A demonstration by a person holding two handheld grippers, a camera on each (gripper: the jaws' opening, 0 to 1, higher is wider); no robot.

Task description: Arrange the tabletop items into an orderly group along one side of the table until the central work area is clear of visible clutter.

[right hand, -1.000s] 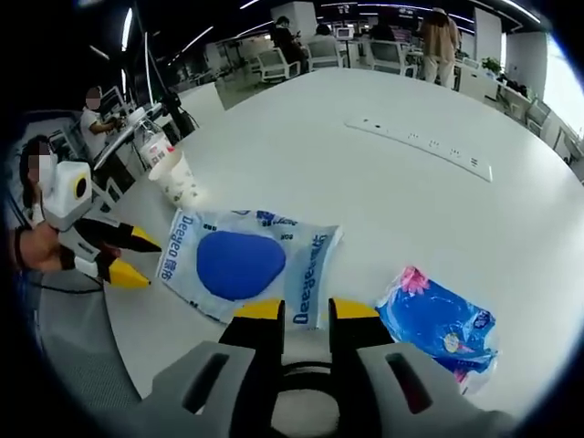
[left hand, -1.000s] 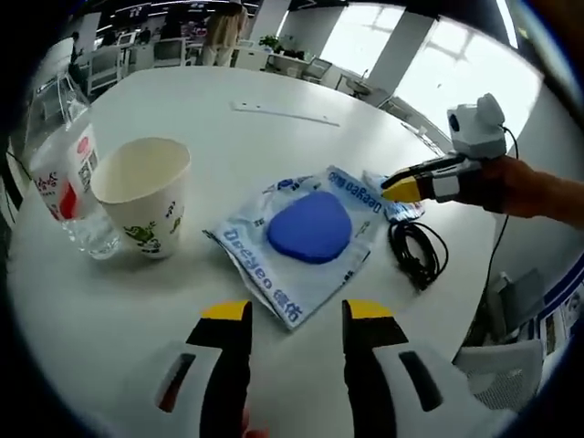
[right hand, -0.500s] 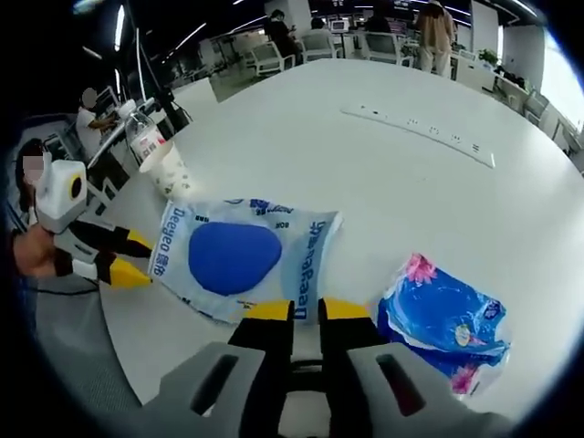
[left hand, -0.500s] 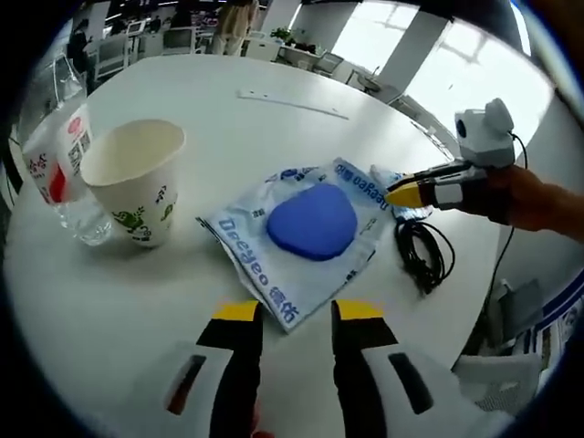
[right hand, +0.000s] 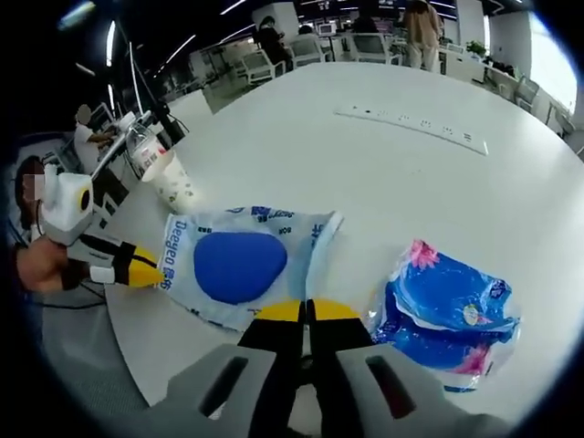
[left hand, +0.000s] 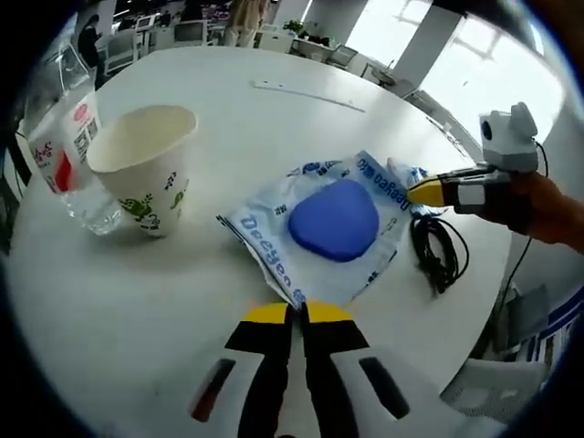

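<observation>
A clear packet [left hand: 274, 251] printed with blue letters, holding a blue pad [left hand: 336, 219], lies flat on the white table [left hand: 119, 310]. My left gripper [left hand: 297, 312] is shut on the packet's near edge. My right gripper [left hand: 412, 192] comes in from the right, pinched on the opposite corner. In the right gripper view that gripper [right hand: 306, 308] is shut at the packet's [right hand: 301, 255] corner, and the left gripper [right hand: 155, 272] bites its far edge. A paper cup [left hand: 146, 173] and a water bottle [left hand: 59, 151] stand left of the packet.
A blue flowered tissue pack [right hand: 452, 315] lies right of the packet. A coiled black cable [left hand: 438, 251] rests by the table's edge under the right gripper. A flat socket strip [right hand: 411, 123] runs across the far tabletop. Office chairs and people are beyond the table.
Both grippers' jaws have gone from open to shut, each on an edge of the packet. The left gripper's camera has edged closer to the packet.
</observation>
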